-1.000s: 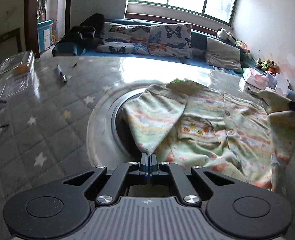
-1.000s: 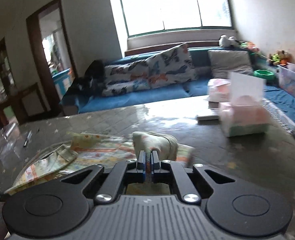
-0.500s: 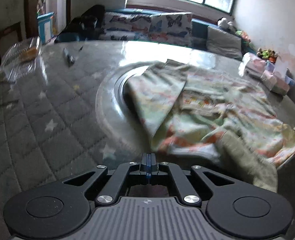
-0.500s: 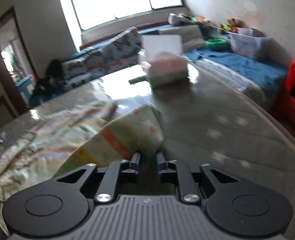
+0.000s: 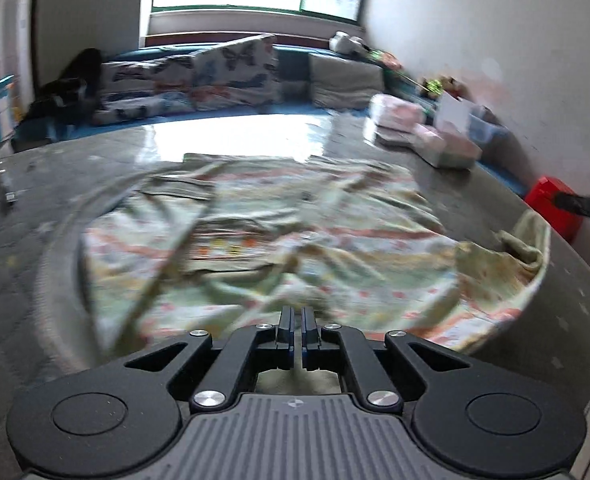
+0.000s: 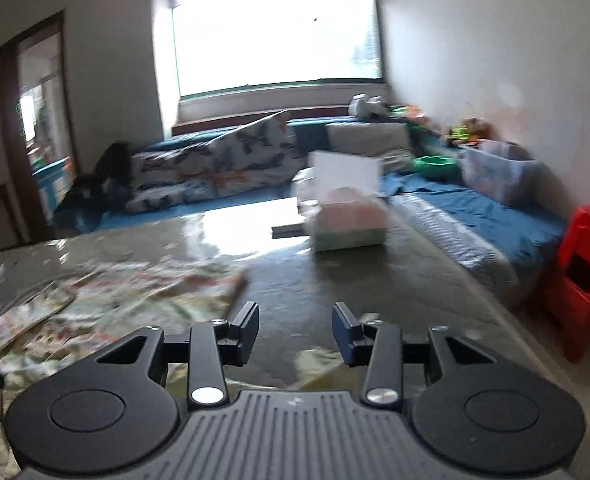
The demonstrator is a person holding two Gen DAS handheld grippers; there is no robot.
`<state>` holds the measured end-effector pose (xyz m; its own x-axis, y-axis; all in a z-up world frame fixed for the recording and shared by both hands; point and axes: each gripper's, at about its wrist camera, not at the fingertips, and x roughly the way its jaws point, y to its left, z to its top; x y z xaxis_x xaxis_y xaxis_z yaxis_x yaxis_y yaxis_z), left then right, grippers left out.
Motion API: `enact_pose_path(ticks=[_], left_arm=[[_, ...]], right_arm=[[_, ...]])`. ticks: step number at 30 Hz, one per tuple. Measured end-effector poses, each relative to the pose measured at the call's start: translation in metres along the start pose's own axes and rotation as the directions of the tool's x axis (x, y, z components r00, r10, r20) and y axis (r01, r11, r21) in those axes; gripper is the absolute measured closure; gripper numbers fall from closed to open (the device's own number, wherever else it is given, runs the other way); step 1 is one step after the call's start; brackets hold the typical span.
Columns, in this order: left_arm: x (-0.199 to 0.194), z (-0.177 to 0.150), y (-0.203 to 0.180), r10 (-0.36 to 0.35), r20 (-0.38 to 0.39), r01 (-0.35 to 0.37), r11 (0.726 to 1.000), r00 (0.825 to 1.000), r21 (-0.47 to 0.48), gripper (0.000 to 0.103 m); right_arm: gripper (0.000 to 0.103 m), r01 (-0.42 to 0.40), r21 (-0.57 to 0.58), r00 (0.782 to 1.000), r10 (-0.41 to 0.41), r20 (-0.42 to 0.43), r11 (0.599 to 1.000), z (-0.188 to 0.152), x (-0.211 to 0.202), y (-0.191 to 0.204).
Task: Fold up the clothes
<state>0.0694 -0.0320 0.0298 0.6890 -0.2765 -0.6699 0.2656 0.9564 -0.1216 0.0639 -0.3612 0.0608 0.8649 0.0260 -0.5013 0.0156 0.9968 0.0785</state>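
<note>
Left wrist view, my left gripper [image 5: 296, 314] narrowed to a slit at the near hem of the shirt [image 5: 279, 236], whether pinching cloth I cannot tell, my right gripper [image 6: 295, 318] spread wide over bare table [image 6: 375, 276] right of it, shirt rumpled, pastel-striped, one corner curled by the table's right edge.

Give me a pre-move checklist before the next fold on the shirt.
1. Right gripper released: ok, jaws wide apart, nothing between them.
2. Left gripper released: cannot tell, fingers nearly shut at the shirt hem.
3. Shirt flat: not ok, right side bunched and wrinkled.
4. Shirt on table: not ok, corner droops over the edge.
5. Tissue box clear of shirt: ok.
</note>
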Motion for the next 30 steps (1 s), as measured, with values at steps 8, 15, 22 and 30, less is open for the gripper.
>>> enact_pose_path(ticks=[8, 15, 22, 30], left_arm=[[0.019, -0.007, -0.027, -0.072, -0.052, 0.075, 0.995, 0.996, 0.058, 0.096], [0.024, -0.015, -0.034, -0.095, -0.087, 0.102, 0.992, 0.992, 0.08, 0.095], [0.015, -0.009, -0.027, -0.086, -0.063, 0.089, 0.995, 0.994, 0.054, 0.091], [0.014, 0.021, 0.013, 0.06, 0.004, -0.06, 0.998, 0.998, -0.005, 0.078]], right_arm=[[0.06, 0.023, -0.015, 0.984, -0.026, -0.177, 1.0, -0.036, 0.021, -0.006], [0.055, 0.142, 0.081, 0.962, -0.118, -0.244, 0.987, -0.07, -0.006, -0.044], [0.054, 0.089, 0.082, 0.973, -0.069, -0.219, 0.993, -0.063, 0.001, -0.043], [0.042, 0.11, 0.019, 0.973, -0.103, -0.206, 0.994, -0.055, 0.036, -0.036]])
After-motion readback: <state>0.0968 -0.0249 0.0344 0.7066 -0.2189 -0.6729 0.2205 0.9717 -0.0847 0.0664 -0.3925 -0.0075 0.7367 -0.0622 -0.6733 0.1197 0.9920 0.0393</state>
